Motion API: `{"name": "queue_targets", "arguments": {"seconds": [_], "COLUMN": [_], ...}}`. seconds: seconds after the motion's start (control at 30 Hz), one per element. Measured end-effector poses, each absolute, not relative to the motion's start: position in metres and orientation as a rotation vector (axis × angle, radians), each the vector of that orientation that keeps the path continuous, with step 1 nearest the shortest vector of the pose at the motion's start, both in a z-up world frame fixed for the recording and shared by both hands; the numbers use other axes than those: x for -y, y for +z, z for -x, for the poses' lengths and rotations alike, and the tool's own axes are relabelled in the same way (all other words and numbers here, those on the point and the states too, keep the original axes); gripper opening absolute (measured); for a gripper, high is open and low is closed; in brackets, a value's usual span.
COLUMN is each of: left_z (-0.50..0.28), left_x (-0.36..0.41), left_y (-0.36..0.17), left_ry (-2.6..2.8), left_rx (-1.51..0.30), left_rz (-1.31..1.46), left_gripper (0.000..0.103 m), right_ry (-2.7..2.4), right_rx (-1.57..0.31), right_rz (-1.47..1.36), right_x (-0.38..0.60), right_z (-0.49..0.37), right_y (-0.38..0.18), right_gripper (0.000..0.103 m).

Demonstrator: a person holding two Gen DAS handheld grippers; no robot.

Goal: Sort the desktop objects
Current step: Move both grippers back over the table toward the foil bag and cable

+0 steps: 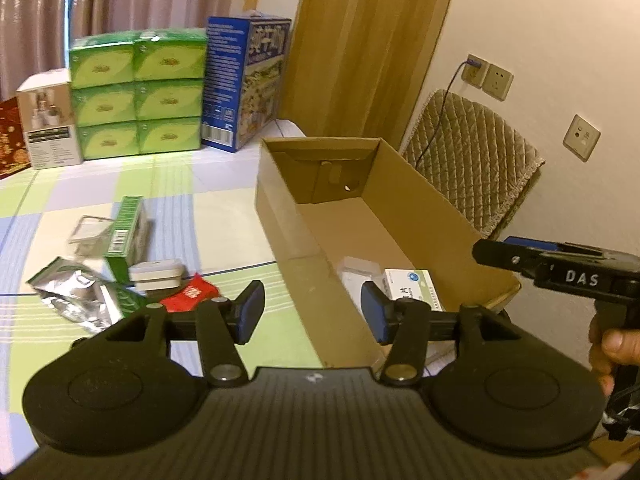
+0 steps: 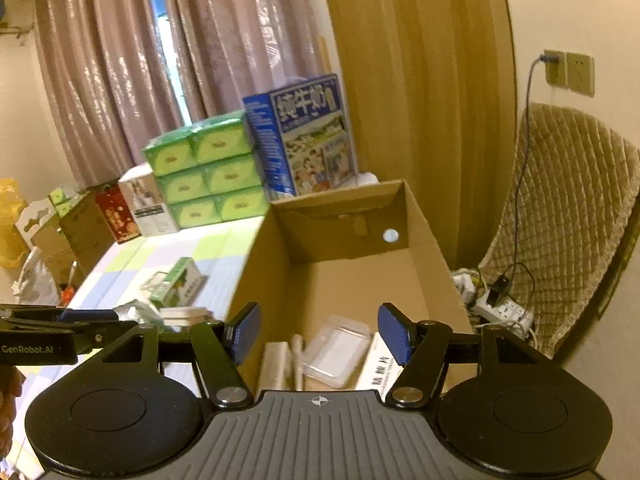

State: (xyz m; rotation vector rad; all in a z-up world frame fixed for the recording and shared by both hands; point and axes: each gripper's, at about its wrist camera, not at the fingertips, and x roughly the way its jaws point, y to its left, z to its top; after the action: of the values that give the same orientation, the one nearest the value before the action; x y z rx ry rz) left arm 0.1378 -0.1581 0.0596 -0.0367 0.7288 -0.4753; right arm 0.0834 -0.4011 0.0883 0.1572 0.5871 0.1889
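Observation:
An open cardboard box (image 1: 280, 216) stands on the table's right side; it also shows in the right wrist view (image 2: 256, 264). Inside lie a white medicine box (image 1: 416, 286), a clear plastic case (image 2: 336, 350) and a rolled item (image 2: 274, 360). Left of the box lie a green carton (image 1: 126, 232), a silver foil pouch (image 1: 76, 294), a white case (image 1: 156, 274) and a red packet (image 1: 192, 292). My left gripper (image 1: 312, 316) is open and empty, above the box's left wall. My right gripper (image 2: 320, 338) is open and empty over the box's near end.
Stacked green tissue packs (image 1: 138, 92), a blue milk carton (image 1: 244, 80) and a white box (image 1: 50, 120) stand at the table's far edge. A quilted chair back (image 1: 476, 160) and wall sockets (image 1: 488, 78) are to the right. The tablecloth (image 1: 224, 216) is checked.

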Motion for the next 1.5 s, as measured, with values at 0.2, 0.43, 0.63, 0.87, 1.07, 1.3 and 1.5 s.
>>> {"name": "queue_targets", "arguments": {"seconds": [0.2, 0.43, 0.63, 0.87, 1.07, 1.3, 1.5], "left_z": [-0.120, -0.099, -0.087, -0.076, -0.072, -0.080, -0.096], "left_x": [0.129, 0.089, 0.056, 0.018, -0.016, -0.046, -0.055], "left_y": [0.068, 0.073, 0.074, 0.066, 0.052, 0.034, 0.014], "left_ry": [-0.425, -0.355, -0.301, -0.220, -0.153, -0.111, -0.106], "left_rx": [-0.714, -0.692, -0.682, -0.694, -0.720, -0.744, -0.769], "left_rz": [0.041, 0.045, 0.050, 0.035, 0.027, 0.033, 0.005], "left_gripper": [0.059, 0.080, 0.090, 0.100, 0.102, 0.102, 0.102], "right_ry": [0.227, 0.281, 0.321, 0.381, 0.432, 0.486, 0.520], "right_rx": [-0.564, -0.557, -0.561, -0.573, -0.592, -0.632, -0.657], "right_rz": [-0.141, -0.112, -0.083, -0.046, -0.025, 0.012, 0.059], "right_x": [0.377, 0.345, 0.318, 0.282, 0.250, 0.219, 0.199], "right_z": [-0.071, -0.062, -0.059, -0.056, -0.060, -0.067, -0.081], "right_y": [0.102, 0.110, 0.110, 0.104, 0.090, 0.065, 0.042], "right_gripper": [0.075, 0.094, 0.101, 0.101, 0.101, 0.101, 0.101]}}
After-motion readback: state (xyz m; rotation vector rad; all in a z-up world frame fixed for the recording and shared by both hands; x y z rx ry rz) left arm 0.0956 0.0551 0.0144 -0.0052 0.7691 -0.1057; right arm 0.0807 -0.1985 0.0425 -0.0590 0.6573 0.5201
